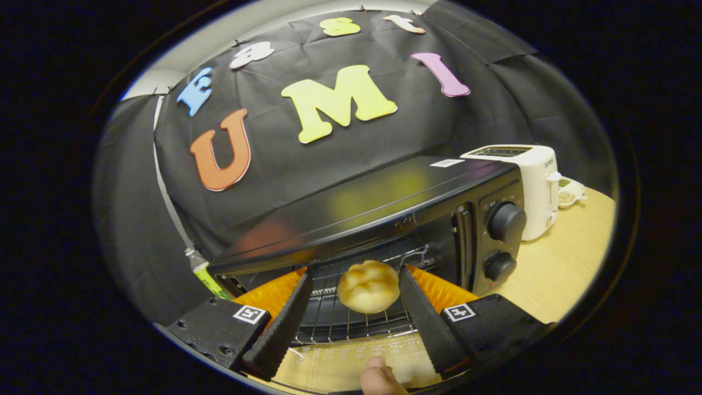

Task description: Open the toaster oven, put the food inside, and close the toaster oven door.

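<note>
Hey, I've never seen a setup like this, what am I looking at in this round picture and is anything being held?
The camera rides on a hand-held two-finger gripper, looking forward along its fingers. Ahead is a black toaster oven with its door open, on a light wooden table. A round golden bread roll sits on the oven's wire rack, between the open fingers with gaps on both sides, so nothing is held. Beside the oven stands a white pop-up toaster. A fingertip of the person peeks in below.
</note>
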A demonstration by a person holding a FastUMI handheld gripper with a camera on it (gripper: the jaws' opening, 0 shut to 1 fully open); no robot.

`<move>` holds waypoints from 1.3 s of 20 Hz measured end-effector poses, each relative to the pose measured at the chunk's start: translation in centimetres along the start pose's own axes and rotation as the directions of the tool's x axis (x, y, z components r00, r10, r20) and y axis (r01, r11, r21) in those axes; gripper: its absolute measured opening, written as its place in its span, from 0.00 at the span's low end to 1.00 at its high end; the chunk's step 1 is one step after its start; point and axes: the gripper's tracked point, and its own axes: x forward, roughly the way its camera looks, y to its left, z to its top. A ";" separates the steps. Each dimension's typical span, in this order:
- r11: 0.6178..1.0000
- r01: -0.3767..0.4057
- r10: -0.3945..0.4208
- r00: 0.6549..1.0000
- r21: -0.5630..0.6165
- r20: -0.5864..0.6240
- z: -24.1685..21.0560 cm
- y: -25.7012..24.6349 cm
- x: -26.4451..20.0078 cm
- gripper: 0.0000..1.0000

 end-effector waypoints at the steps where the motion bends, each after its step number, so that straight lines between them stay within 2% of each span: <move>1: 1.000 -0.003 0.003 1.000 -0.002 -0.004 0.0 0.2 -1.0 1.00; 4: 1.000 -0.014 0.014 1.000 -0.024 0.001 0.2 1.0 -4.0 1.00; 6: 1.000 0.015 -0.015 1.000 -0.026 0.001 0.1 0.6 -5.9 1.00; 9: 0.999 -0.006 0.002 0.998 -0.049 -0.063 -1.4 1.3 -8.8 1.00; 11: 0.992 0.018 -0.027 0.997 -0.121 -0.070 -2.4 0.7 -10.2 1.00; 13: 0.967 0.067 -0.091 0.992 -0.244 -0.088 -4.1 -0.4 -11.1 1.00; 14: 0.955 0.053 -0.089 0.990 -0.291 -0.111 -5.5 -0.2 -11.6 1.00; 17: 0.952 0.029 -0.086 0.981 -0.306 -0.175 -8.7 0.4 -12.9 1.00; 19: 0.948 0.059 -0.133 0.967 -0.314 -0.217 -10.2 -0.2 -13.5 1.00; 26: 0.949 0.119 -0.219 0.916 -0.293 -0.336 -14.2 -1.5 -12.9 1.00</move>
